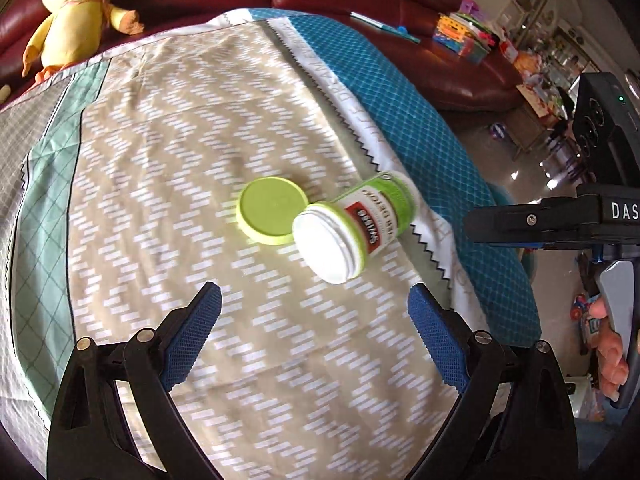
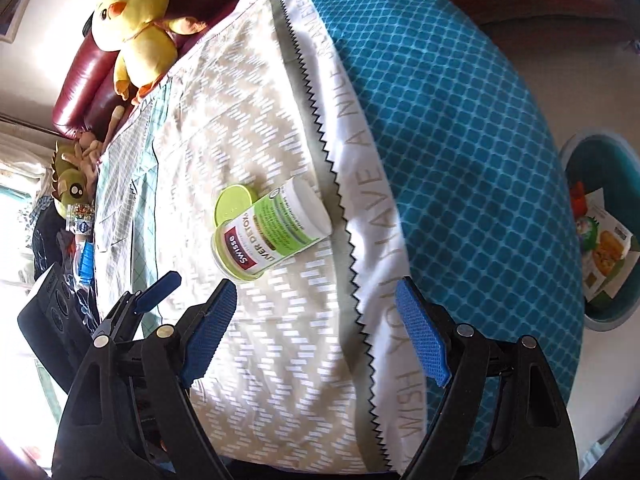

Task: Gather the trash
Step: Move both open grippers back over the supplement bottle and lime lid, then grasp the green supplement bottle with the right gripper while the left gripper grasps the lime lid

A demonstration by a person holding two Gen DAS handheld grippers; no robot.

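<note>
1. We see a bottle (image 1: 352,226) lying on its side on the patterned cloth (image 1: 180,152) over the surface. Its open mouth points toward us.
2. A green lid (image 1: 273,210) lies flat on the cloth, touching the bottle near its mouth. In the right view the lid (image 2: 234,202) peeks out from behind the bottle (image 2: 272,234).
3. We think the bottle is light plastic and looks empty. It is stiff, so it will not squash. It is round and smooth, so it may roll or slip if we push it.
4. We think the best place to hold the bottle is across its middle, on the label, with one pad on each round side.
5. The lid is thin and flat. We think it is harder to pick up, and we would pinch it by its rim.
6. Our left tongs (image 1: 316,312) hover over the cloth, just this side of the bottle. They are spread wide and hold nothing.
7. Our right tongs (image 2: 316,304) also point at the bottle from near it. They are spread wide and empty too.
8. In the left view the right tool reaches in level from the right, past the bottle, and we see our hand (image 1: 608,352) around its grip.
9. A bin (image 2: 600,232) with papers in it sits on the floor, well to the right of the bottle. We think the trash goes there.
</note>
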